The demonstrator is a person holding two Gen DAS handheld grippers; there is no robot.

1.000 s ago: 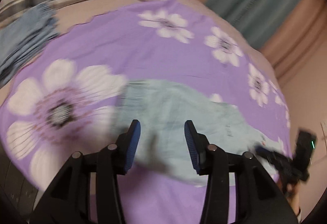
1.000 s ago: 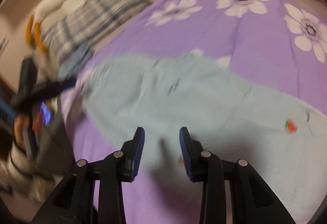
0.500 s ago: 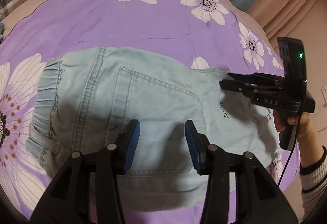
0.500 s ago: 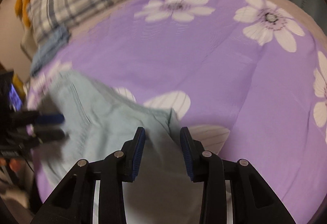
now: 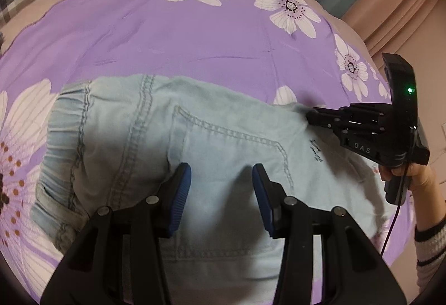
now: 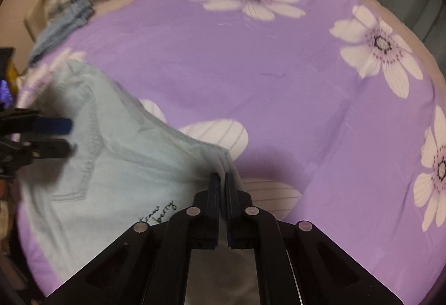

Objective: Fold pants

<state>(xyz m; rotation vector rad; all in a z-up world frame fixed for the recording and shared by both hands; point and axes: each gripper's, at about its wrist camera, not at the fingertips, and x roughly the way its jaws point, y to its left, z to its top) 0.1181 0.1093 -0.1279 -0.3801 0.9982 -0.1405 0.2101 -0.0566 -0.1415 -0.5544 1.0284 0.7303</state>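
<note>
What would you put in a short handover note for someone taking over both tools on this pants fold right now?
Right tool: shut on the far edge of the light denim pants, fabric pinched between its fingers.
Left tool: open, hovers over the back pocket area, nothing between its fingers.
The pants lie mostly flat on the purple flowered bedspread, elastic waistband toward the left of the left wrist view.
Done: one edge is gripped. No finished fold is visible.
Left: probably grip a second point with the left tool, then fold the pants over and smooth them.
</note>
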